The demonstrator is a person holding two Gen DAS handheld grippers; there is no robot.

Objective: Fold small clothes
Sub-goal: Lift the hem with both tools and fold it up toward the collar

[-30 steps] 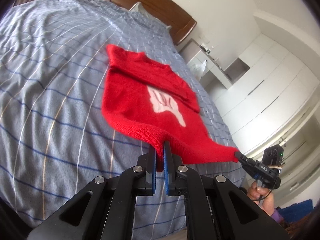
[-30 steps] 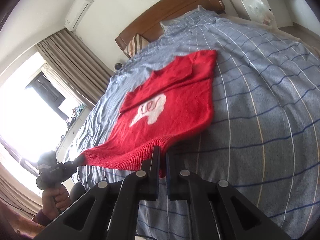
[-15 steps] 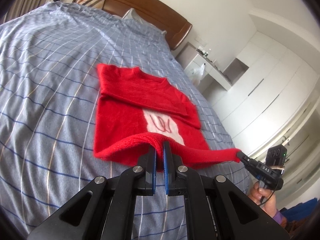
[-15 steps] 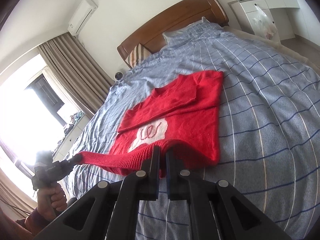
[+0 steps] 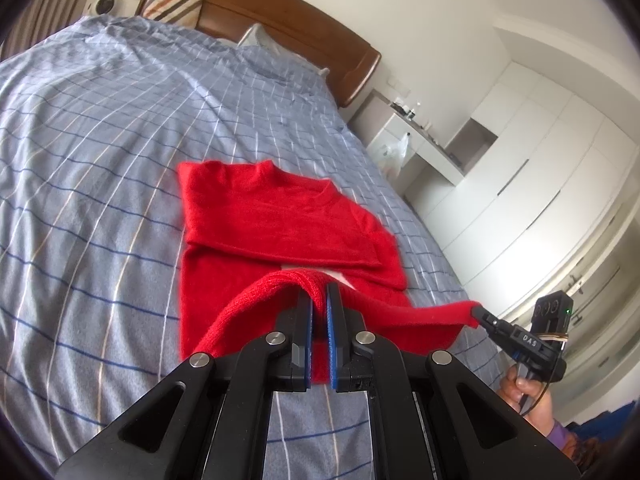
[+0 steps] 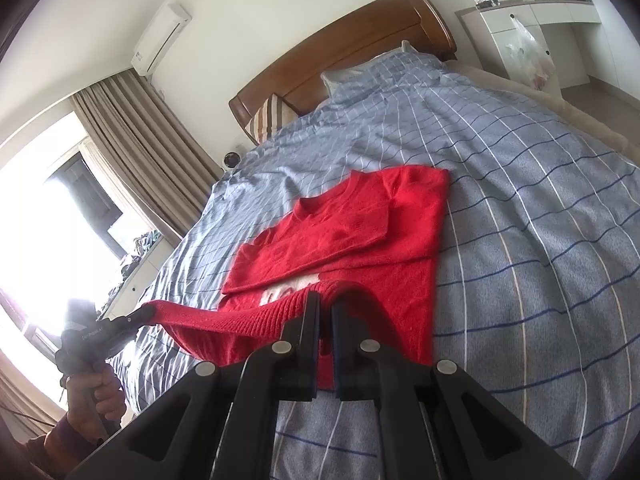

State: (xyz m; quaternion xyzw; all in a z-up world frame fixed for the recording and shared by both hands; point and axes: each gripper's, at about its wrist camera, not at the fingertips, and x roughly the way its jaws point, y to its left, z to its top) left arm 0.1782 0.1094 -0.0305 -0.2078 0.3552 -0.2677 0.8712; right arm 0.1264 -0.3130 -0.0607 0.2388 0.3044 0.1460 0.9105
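Observation:
A small red knit sweater [image 5: 276,216] with a white front print lies on the blue checked bed, sleeves folded across its chest; it also shows in the right wrist view [image 6: 360,228]. My left gripper [image 5: 319,300] is shut on one corner of the ribbed hem. My right gripper [image 6: 326,300] is shut on the other hem corner. The hem is lifted off the bed and stretched between them, carried over the sweater's lower half. In the left wrist view the right gripper [image 5: 478,312] pinches the hem at the right; in the right wrist view the left gripper [image 6: 148,311] pinches it at the left.
The bed cover [image 5: 100,128] spreads wide around the sweater. A wooden headboard [image 5: 280,4] and pillows lie at the far end. White wardrobes [image 5: 540,184] and a desk stand to the right, curtains and a window [image 6: 132,152] to the left.
Both grippers have carried the hem up and forward toward the collar. The lower part of the sweater now arches over the white print, most of which is covered.

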